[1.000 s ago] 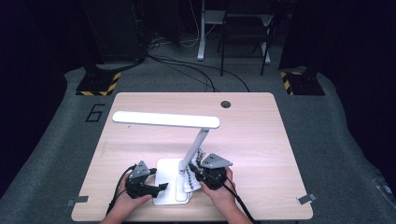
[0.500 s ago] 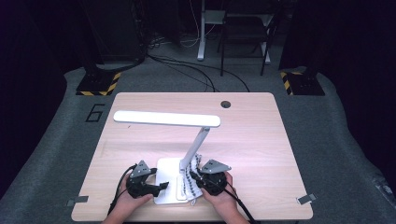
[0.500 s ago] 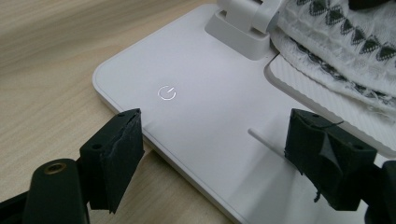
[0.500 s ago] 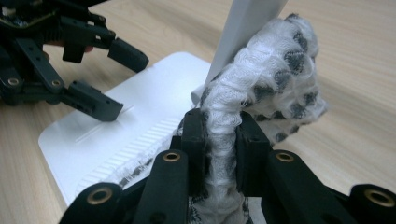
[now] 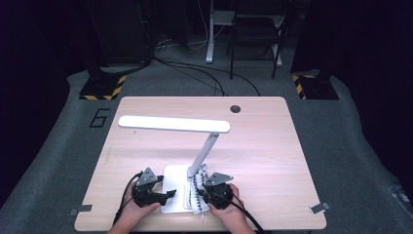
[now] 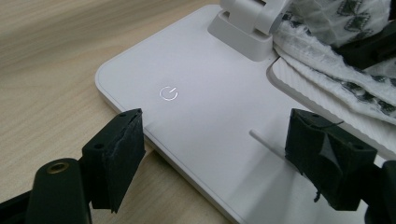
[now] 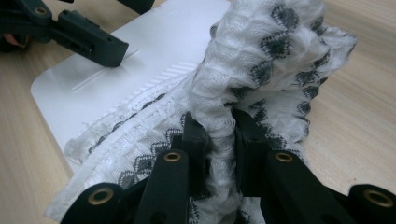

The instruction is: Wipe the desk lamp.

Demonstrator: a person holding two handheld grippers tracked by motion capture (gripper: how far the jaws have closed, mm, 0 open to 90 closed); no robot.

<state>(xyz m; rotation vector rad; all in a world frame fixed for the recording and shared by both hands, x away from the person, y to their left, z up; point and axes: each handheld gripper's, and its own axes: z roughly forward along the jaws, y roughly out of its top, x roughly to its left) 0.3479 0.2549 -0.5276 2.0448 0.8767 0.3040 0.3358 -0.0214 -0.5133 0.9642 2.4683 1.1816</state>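
Two grippers work at the near table edge: the right gripper (image 7: 219, 135) pinches a bunched white patterned cloth (image 7: 261, 60) lying on the lamp base's (image 6: 210, 107) right side, while the left gripper (image 6: 224, 154) rests wide open astride the base's left edge, gripping nothing.

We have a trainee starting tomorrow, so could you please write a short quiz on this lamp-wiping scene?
1. True or false: the right gripper is shut on the cloth.
2. Which part of the desk lamp does the left gripper straddle: A the head, B the base, C the arm?
3. What symbol is marked on the base?

Key: 1 true. 2 B; the jaws stand open on either side of its corner. 3 A power symbol.
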